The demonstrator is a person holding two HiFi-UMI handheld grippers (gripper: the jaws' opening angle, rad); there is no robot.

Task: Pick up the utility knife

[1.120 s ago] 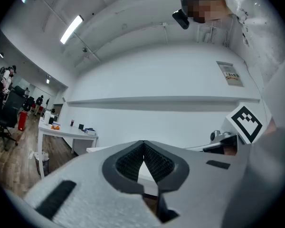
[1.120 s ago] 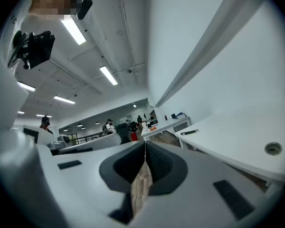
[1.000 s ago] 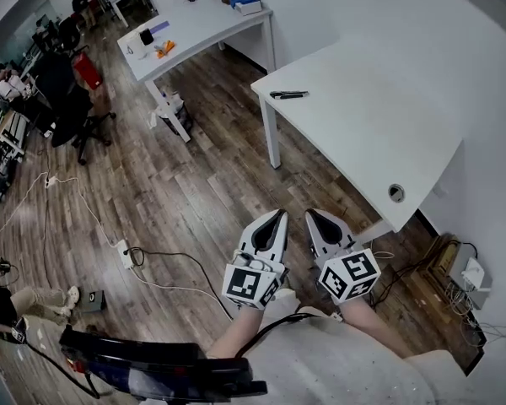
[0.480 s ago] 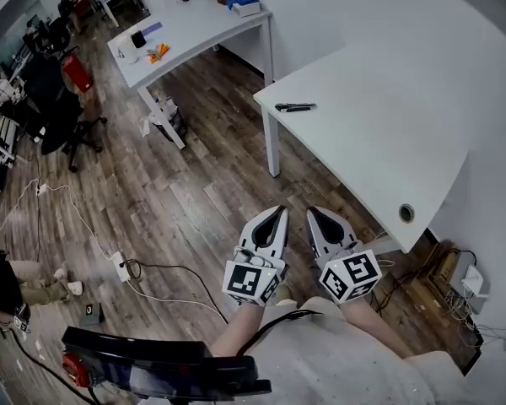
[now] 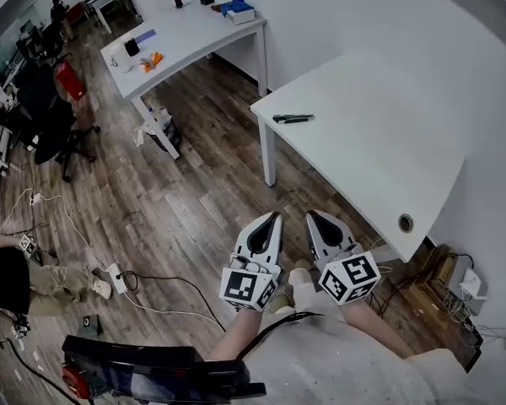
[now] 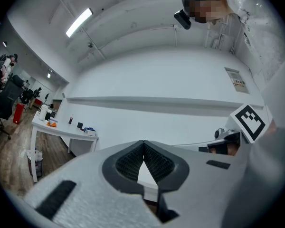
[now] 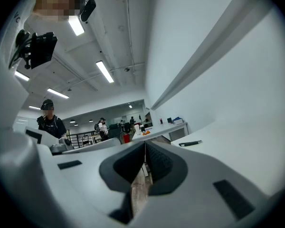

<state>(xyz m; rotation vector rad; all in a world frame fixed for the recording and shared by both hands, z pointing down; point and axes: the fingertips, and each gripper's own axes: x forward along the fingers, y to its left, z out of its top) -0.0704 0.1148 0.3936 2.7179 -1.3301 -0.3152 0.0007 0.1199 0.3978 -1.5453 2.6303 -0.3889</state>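
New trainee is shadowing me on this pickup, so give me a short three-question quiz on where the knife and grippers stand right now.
1. True or false: the utility knife lies on the white table, near one corner.
2. The left gripper and right gripper are: A) both shut and empty; B) both open; C) one shut on the knife.
3. Does either gripper touch the knife yet?
Key: 1 true. 2 A. 3 No; both hang over the wooden floor, short of the table.
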